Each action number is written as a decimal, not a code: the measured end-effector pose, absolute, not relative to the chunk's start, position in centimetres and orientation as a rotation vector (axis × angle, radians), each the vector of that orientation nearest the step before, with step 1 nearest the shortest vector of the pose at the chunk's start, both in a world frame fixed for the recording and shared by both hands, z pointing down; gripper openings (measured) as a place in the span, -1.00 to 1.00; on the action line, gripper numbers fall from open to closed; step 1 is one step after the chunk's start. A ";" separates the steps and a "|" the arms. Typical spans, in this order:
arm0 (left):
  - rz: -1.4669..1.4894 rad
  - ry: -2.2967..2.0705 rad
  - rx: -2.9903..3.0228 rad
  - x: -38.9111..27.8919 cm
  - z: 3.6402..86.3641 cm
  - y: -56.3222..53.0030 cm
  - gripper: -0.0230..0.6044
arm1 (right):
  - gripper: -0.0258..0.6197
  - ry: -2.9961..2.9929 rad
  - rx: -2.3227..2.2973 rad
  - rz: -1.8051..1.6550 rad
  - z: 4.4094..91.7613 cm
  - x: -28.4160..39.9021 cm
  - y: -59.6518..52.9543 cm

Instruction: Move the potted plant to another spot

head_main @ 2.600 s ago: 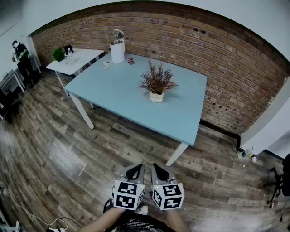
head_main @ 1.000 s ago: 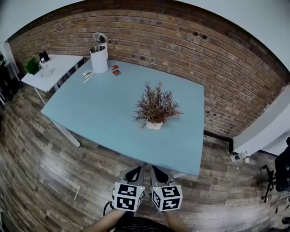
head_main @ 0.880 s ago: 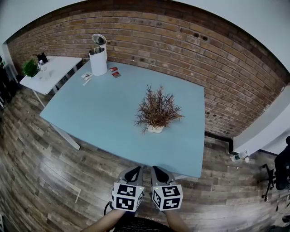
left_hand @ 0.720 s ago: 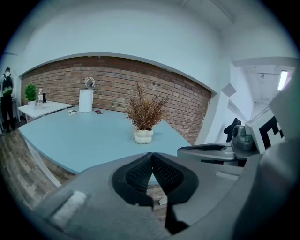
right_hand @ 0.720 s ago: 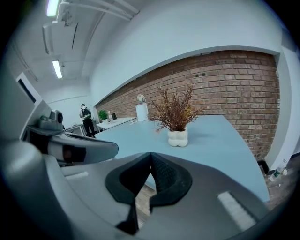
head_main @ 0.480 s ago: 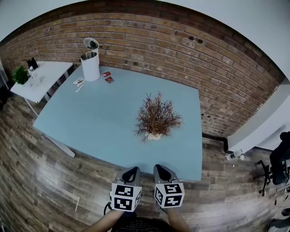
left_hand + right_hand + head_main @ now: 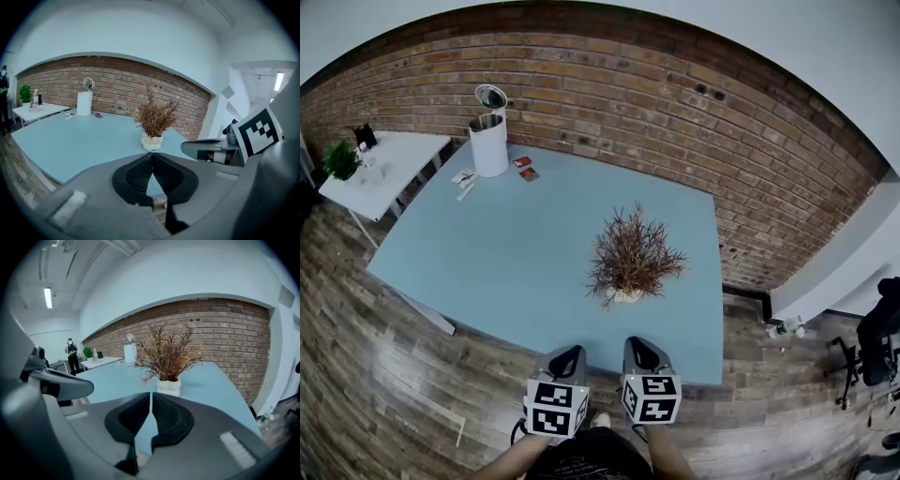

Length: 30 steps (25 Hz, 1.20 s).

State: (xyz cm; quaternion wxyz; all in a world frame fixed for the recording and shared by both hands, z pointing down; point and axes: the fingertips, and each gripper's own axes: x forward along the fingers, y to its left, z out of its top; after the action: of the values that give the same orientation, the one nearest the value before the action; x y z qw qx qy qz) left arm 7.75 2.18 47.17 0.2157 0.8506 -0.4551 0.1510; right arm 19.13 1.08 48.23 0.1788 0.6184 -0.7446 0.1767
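Two grippers, both shut tight, pads together, gripping nothing: left gripper and right gripper side by side, just short of the near edge of the blue table. Much closer than a couple of seconds back: then well out on the wood floor, now right at the edge. Potted plant upright in its white pot on the table's right half, ahead of both claws, untouched, same spot on the tabletop. White canister at the far left corner, well apart.
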 end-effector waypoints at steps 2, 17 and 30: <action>0.425 -1.267 2.360 7.6 47.3 1.7 -0.93 | -0.86 -2.088 1.756 0.478 48.4 19.4 0.4; 0.473 -1.287 2.343 7.3 48.3 -3.7 -0.93 | -0.71 -2.043 1.769 0.498 50.6 20.9 -5.6; 0.527 -1.326 2.305 7.0 49.6 -8.0 -0.93 | -0.36 -2.020 1.743 0.535 53.0 21.3 -9.1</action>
State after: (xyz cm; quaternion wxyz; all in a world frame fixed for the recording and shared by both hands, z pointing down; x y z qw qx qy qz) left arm 7.02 -8.04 49.59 0.2137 0.8307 -0.4777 0.1897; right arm 21.34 -9.06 53.05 0.2086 0.6265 -0.7260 0.1922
